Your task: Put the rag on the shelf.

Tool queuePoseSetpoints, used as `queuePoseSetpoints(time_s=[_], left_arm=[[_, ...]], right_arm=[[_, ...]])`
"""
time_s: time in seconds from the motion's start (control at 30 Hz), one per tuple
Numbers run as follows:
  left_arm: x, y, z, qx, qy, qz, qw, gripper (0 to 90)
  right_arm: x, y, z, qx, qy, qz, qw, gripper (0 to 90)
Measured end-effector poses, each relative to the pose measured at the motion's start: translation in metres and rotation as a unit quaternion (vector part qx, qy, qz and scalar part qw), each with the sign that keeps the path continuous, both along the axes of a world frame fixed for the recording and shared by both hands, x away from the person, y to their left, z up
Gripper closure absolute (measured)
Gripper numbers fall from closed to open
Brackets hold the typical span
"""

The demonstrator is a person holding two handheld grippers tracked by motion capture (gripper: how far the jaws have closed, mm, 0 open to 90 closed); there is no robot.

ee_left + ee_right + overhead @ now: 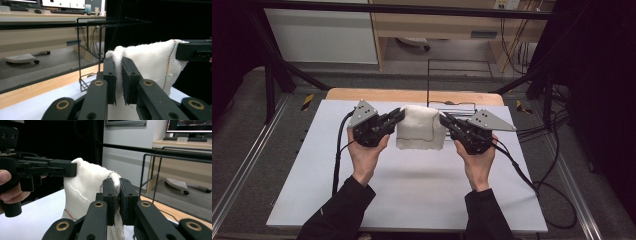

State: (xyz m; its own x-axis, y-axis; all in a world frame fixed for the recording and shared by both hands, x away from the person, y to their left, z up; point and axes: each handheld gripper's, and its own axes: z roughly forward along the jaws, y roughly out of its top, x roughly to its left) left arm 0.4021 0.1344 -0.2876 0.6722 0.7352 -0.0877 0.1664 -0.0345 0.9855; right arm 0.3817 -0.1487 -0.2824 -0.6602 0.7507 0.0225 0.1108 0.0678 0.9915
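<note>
Both claws have hold of the white cloth (420, 127), one at each upper corner. In the high view the left claw (398, 116) pinches the cloth's left top corner and the right claw (444, 119) pinches the right top corner, so the cloth hangs stretched between them as a rough square above the tabletop (412, 195). The left gripper view shows its two jaws shut on a bunched fold of cloth (150, 61), with the other claw's black tip at the cloth's far corner. The right gripper view shows the same from the other side: jaws pressed together on a crumpled edge of cloth (85, 187), the other claw clamped at the far corner.

Judging from this, the pick-up is done: the corners are caught and the cloth is lifted and spread. Its lower edge seems to hang close to the tabletop; whether it touches cannot be told. A stitched seam runs along one side of the cloth, and the cloth sags a little in the middle.

What is left looks like the main work. The wire rack (452, 85) stands just behind the cloth, at the tabletop's far edge, and nothing hangs on it yet. The likely remainder is either carrying the cloth back and draping it over the rack, or laying it down and folding it.
</note>
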Motion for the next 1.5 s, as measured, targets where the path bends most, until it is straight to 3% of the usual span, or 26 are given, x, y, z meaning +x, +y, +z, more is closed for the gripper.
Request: queuePoseSetpoints(time_s=[1.0,1.5], left_arm=[[0.019,-0.035,0.037,-0.010,-0.030,-0.011,0.9994,82.3],[0.029,-0.049,0.050,-0.026,-0.041,-0.016,0.9987,82.3]], right_arm=[[0.007,-0.030,0.031,0.023,-0.033,-0.040,0.9984,84.0],[0.013,-0.041,0.050,0.028,-0.054,-0.058,0.9965,84.0]])
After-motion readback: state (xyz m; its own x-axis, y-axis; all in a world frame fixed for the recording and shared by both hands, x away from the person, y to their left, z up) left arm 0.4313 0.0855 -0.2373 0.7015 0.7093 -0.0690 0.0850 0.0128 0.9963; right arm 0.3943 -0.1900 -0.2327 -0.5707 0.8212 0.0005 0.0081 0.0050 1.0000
